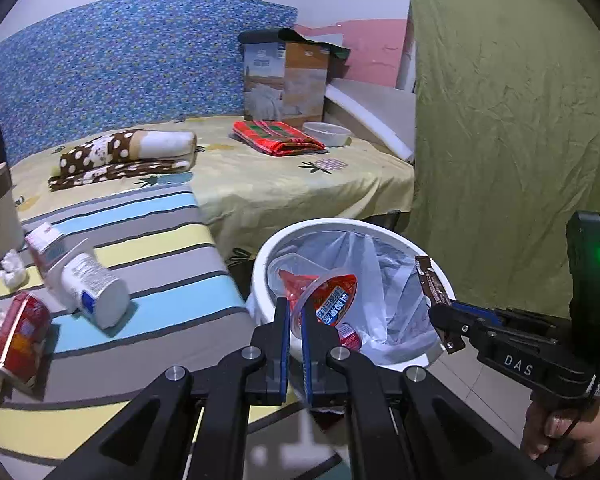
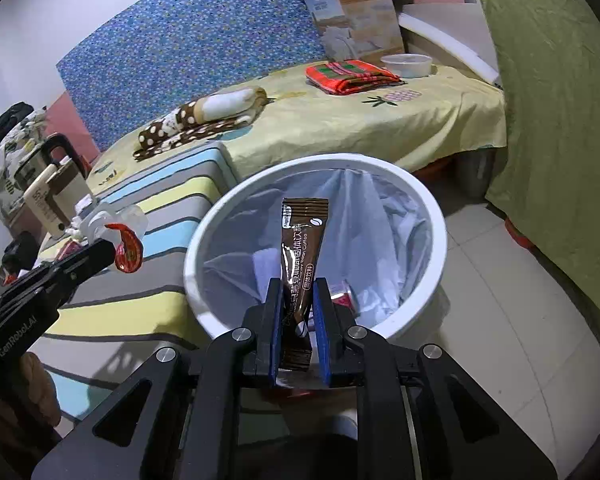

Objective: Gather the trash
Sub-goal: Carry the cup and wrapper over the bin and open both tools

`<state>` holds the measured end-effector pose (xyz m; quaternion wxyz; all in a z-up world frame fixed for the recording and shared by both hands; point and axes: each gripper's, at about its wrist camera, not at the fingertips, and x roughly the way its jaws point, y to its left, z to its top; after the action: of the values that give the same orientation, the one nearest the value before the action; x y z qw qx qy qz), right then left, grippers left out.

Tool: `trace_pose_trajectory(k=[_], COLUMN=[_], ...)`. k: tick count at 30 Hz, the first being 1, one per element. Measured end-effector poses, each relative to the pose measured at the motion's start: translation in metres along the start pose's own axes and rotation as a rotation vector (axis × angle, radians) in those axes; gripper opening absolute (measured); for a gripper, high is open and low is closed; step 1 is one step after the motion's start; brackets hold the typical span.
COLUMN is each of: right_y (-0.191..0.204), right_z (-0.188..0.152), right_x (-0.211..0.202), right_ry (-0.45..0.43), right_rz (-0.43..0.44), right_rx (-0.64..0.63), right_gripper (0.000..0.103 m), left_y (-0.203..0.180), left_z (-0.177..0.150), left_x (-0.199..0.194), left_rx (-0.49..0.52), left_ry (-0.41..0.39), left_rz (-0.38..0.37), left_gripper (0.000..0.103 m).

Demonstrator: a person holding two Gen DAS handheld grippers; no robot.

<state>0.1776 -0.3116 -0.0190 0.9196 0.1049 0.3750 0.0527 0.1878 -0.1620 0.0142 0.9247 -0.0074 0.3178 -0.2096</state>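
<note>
- Left gripper [image 1: 296, 320] — fingers clamped on a clear plastic cup with red foil lid [image 1: 324, 296].
- Right gripper [image 2: 298, 312] — fingers clamped on a brown coffee sachet [image 2: 300, 240], above the white round bin lined with a clear bag [image 2: 436, 216].

We found the round white plastic bin [image 2: 436, 236], lined with a thin bag [image 2: 384, 216], on the tiled floor [image 2: 508, 320] right of the striped table [image 1: 160, 240]. The bed [image 1: 260, 184] lay behind both. A white cylindrical canister [image 1: 96, 288] lay on the table.
</note>
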Motion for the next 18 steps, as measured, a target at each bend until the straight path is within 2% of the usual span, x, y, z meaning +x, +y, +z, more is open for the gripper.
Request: trace_pose_trajectory(k=[11,13,14,15,18], right_y=[-0.018,-0.021,-0.022,-0.023,-0.025], right_z=[0.001,0.001,0.001,0.001,0.000], right_x=[0.010,0.010,0.009,0.009,0.007], right_ry=[0.032,0.032,0.031,0.030,0.025], right_rz=[-0.015,-0.018,-0.016,-0.017,-0.017], right_rx=[0.020,0.028,0.031,0.033,0.037], right_gripper=[0.020,0.033,0.037,0.042,0.044], left_y=[-0.018,-0.020,-0.020,-0.021,-0.020], left_z=[0.007,0.008,0.008,0.008,0.007], left_x=[0.031,0.037,0.040,0.042,0.043], left_rx=[0.023,0.020,0.017,0.018,0.009], left_ry=[0.047,0.062,0.070,0.072,0.073], left_rz=[-0.076,-0.091,-0.094,-0.092,-0.106], left_gripper=[0.005,0.008,0.009,0.014,0.022])
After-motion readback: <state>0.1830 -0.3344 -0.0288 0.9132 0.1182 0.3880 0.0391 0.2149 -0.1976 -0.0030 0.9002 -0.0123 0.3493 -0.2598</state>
